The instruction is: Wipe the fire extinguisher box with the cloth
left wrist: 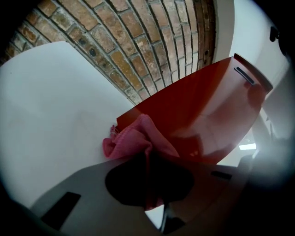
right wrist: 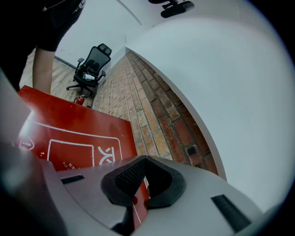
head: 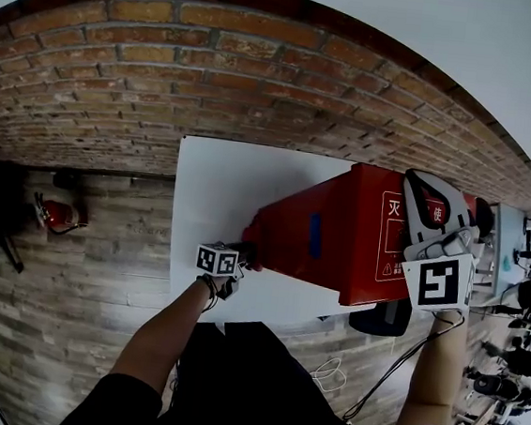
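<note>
Pink cloth (left wrist: 132, 139) pinched in left tool (left wrist: 147, 180)

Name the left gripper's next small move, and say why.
Probably drag the cloth along the side of the fire extinguisher box: the left gripper pinches it against the panel near one corner, most of that face is uncovered, and the right gripper seems to steady the box.
</note>
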Tool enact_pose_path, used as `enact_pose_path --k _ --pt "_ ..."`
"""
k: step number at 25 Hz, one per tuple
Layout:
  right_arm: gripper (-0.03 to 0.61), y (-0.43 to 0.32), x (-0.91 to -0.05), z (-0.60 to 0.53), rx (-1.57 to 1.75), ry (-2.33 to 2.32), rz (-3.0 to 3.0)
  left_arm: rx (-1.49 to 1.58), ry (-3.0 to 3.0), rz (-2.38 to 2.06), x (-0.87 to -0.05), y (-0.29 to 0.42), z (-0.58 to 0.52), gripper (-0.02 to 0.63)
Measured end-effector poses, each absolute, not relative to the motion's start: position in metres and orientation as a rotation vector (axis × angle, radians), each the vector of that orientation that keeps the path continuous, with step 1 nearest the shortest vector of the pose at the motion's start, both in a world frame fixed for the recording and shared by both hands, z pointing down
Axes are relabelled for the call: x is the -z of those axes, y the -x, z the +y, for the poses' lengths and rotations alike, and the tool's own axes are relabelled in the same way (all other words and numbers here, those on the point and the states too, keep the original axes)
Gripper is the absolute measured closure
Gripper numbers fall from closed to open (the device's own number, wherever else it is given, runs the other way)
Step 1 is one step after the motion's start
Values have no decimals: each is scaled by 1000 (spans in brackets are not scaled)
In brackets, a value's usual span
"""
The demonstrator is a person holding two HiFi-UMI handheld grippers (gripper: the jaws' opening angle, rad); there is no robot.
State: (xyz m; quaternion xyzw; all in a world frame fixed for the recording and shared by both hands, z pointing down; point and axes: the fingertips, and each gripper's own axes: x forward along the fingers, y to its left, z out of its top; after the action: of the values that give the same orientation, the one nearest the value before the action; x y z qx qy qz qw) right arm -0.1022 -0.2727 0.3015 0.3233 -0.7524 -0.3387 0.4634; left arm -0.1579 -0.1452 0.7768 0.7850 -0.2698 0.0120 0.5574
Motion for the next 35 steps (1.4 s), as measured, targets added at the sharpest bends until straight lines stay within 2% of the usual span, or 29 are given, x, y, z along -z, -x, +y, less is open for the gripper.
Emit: enact_pose_path --k 35 --pt "560 103 -299 -272 844 -803 -1856 37 -1903 -652 -687 158 -145 560"
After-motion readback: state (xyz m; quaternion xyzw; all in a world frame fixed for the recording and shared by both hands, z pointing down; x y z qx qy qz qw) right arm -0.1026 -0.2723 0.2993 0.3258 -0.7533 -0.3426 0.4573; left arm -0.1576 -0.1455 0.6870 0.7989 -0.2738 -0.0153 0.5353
